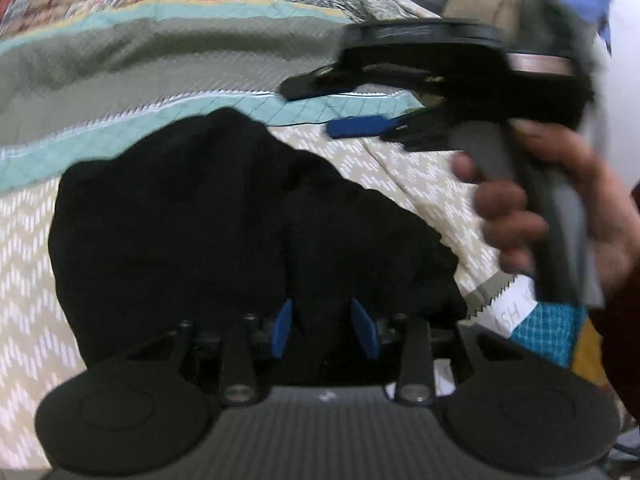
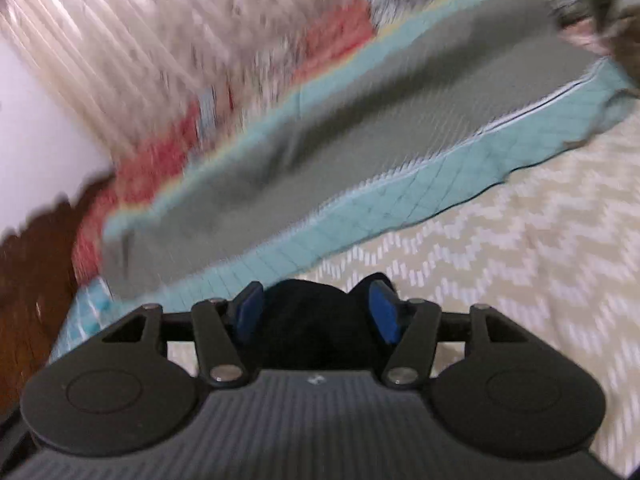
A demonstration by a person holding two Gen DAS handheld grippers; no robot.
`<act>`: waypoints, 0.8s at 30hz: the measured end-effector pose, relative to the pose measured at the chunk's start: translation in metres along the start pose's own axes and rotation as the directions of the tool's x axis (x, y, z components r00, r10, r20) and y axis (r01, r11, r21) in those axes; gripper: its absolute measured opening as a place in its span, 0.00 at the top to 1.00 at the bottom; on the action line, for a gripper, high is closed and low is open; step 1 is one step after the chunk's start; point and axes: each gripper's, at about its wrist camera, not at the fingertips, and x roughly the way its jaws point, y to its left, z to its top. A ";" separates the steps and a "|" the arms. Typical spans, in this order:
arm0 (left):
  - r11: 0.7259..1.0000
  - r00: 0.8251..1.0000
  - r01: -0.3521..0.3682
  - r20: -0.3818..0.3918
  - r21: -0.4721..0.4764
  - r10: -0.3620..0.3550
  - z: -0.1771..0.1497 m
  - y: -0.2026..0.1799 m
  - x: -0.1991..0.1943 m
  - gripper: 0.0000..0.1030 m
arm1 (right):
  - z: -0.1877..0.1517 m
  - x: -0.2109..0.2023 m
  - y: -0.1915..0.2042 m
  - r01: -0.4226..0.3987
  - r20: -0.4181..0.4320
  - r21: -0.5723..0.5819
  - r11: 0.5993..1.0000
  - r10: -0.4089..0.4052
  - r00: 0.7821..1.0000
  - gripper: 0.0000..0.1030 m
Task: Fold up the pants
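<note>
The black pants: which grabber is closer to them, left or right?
Left. The left gripper sits right over the black pants, fabric between its jaws. The right gripper is beyond the pants' far edge, over the bedspread.

- The left wrist camera sits just behind its own left gripper (image 1: 326, 326), looking forward and steeply down along the 2 blue fingers (image 1: 282, 330), very near the black pants (image 1: 200, 216) that fill the centre.
- At 2 o'clock in this view the right gripper (image 1: 400, 108) and the hand (image 1: 560, 216) holding it show from the side.
- The right wrist camera sits behind its own gripper, tilted down less steeply, with only a bit of the pants at 6 o'clock; the frame is motion-blurred.
- Both views share the beige zigzag bedspread (image 1: 24, 272) and, toward 12 o'clock, the grey and teal quilt (image 1: 120, 68).
</note>
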 end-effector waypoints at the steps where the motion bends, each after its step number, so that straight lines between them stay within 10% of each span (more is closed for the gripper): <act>1: 1.000 1.000 0.007 -0.001 -0.009 -0.007 0.000 0.002 0.000 0.68 | 0.002 0.014 -0.001 -0.002 -0.057 0.004 1.000 0.002 0.998 0.40; 4: 1.000 1.000 0.014 -0.009 -0.008 -0.014 0.001 0.007 -0.007 0.68 | -0.020 0.022 0.004 0.003 -0.094 0.000 1.000 -0.003 0.996 0.79; 6: 1.000 1.000 0.012 0.001 0.022 -0.012 -0.002 0.007 -0.011 0.67 | -0.023 0.005 0.008 -0.030 -0.008 0.002 1.000 0.030 1.000 0.82; 11: 0.999 1.000 0.015 0.021 0.042 -0.016 -0.005 0.005 -0.008 0.66 | -0.031 -0.016 0.001 0.040 0.219 0.027 0.999 -0.045 0.975 0.83; 14: 0.998 1.000 0.002 -0.004 0.059 -0.002 -0.010 0.002 0.003 0.66 | -0.042 0.021 -0.034 0.176 0.102 0.130 0.976 -0.189 0.977 0.80; 18: 0.990 0.999 -0.032 0.000 0.141 0.033 -0.013 -0.011 -0.001 0.65 | -0.041 0.007 -0.044 0.090 0.130 0.232 0.969 -0.122 0.984 0.53; 24: 0.998 0.994 0.057 0.093 0.005 -0.057 0.005 0.014 -0.045 0.56 | -0.064 -0.064 -0.006 0.090 0.276 0.032 0.995 -0.095 0.956 0.60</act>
